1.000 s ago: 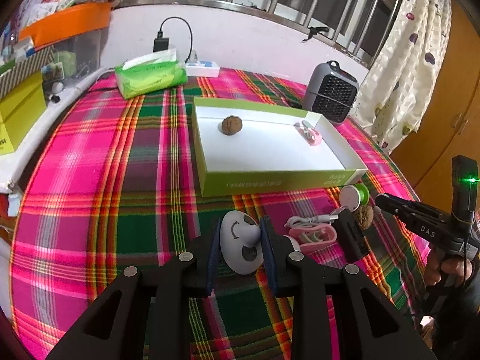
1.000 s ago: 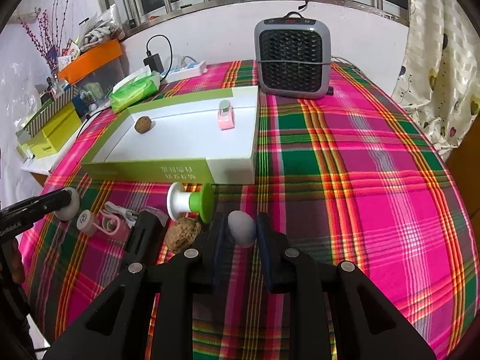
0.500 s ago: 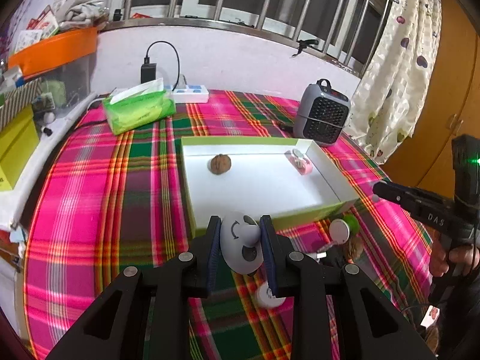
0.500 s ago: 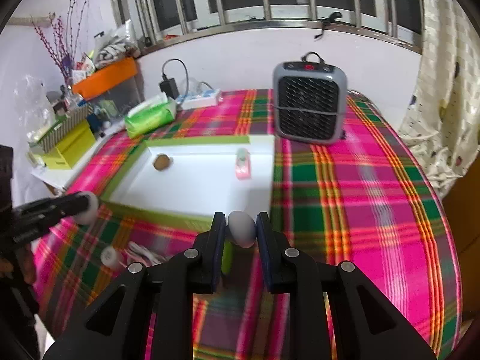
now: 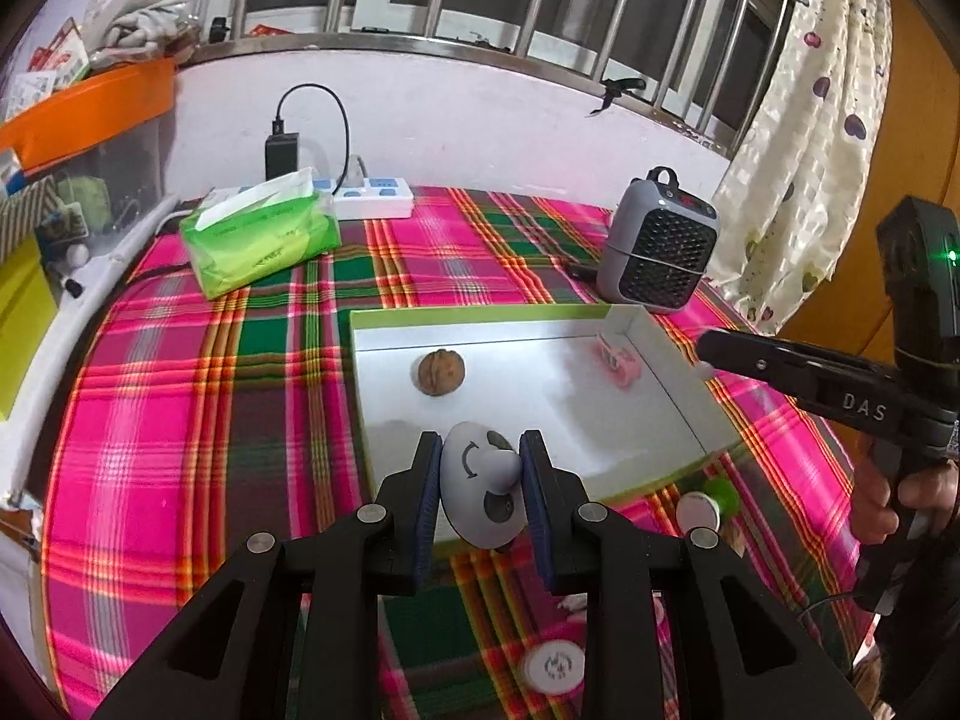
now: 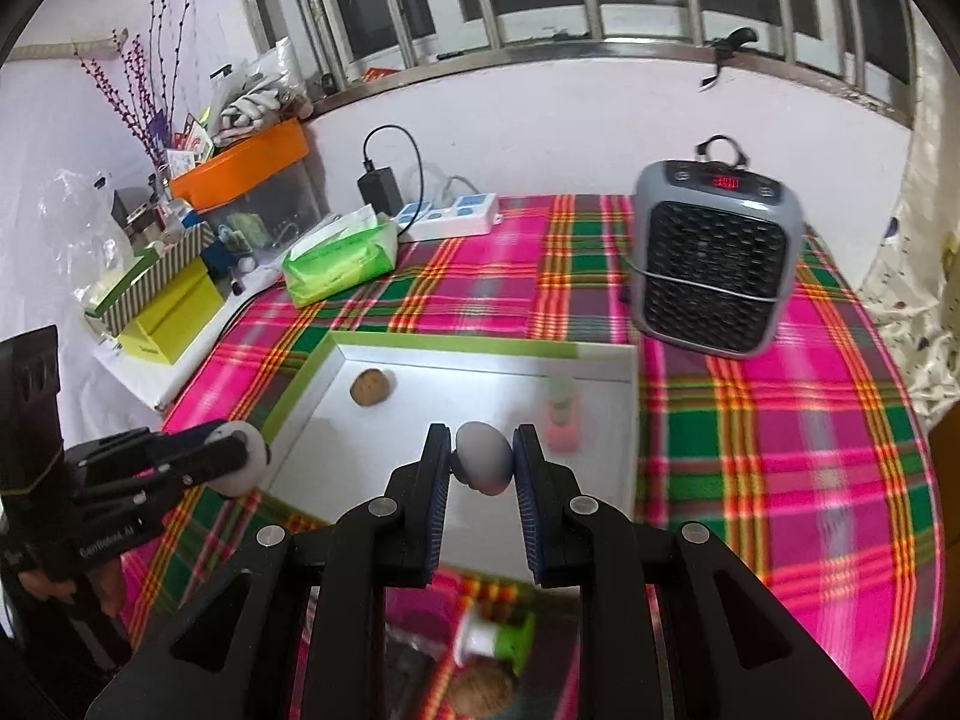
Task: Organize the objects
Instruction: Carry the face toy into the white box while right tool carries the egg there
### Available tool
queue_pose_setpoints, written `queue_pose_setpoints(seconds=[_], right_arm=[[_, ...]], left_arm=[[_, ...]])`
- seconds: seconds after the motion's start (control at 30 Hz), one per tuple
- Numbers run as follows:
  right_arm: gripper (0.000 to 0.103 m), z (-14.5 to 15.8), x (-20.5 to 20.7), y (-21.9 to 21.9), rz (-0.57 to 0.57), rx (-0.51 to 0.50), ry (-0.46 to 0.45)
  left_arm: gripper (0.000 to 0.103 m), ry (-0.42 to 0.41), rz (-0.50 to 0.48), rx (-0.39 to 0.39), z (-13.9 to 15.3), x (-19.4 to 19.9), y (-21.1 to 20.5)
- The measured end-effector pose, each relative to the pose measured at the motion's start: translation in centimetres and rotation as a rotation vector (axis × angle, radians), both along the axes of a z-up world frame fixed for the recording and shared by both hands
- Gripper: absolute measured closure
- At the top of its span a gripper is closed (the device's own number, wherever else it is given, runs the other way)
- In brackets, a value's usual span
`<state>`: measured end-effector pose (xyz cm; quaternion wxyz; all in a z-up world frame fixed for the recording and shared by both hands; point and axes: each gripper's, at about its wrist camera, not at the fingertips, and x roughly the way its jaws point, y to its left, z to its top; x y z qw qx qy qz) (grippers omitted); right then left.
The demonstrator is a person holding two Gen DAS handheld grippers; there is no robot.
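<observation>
My left gripper (image 5: pixel 480 450) is shut on a white-grey round gadget (image 5: pixel 480 495) with a knob, held above the near edge of the green-rimmed white tray (image 5: pixel 480 315). My right gripper (image 6: pixel 480 441) is shut on a small grey egg-shaped object (image 6: pixel 483 461) above the same tray (image 6: pixel 456 347). In the tray lie a walnut (image 5: pixel 441 372) (image 6: pixel 371 387) and a pink item (image 5: pixel 618 357) (image 6: pixel 561 423). Each gripper shows in the other's view: the right gripper (image 5: pixel 705 351) at the tray's right rim, the left gripper (image 6: pixel 240 459) at its left corner.
In front of the tray on the plaid cloth lie a green-white spool (image 6: pixel 492 639) (image 5: pixel 708 504), another walnut (image 6: pixel 480 693) and a white disc (image 5: pixel 552 669). A grey heater (image 6: pixel 717 264), a green tissue pack (image 5: pixel 258 240) and a power strip (image 5: pixel 372 198) stand behind it.
Both grippers have risen from the loose items in front of the tray and moved forward over it, each still holding its object. The items on the cloth now lie below and behind the fingers.
</observation>
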<state>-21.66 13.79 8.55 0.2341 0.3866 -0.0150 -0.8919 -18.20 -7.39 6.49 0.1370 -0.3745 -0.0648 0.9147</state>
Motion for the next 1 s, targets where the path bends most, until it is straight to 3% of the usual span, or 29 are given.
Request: queue_pose_setpoints(seconds=[0.47, 1.0], right_arm=[[0.081, -2.3, -5.4, -4.9, 0.064, 0.075, -0.084], [0.081, -5.0, -8.0, -7.7, 0.082, 0.161, -0.131]], left_arm=[[0.079, -0.053, -0.024, -0.023, -2.1, -4.3, 0.9], [0.079, -0.096, -0.035, -0.051, -4.0, -6.6, 1.4]])
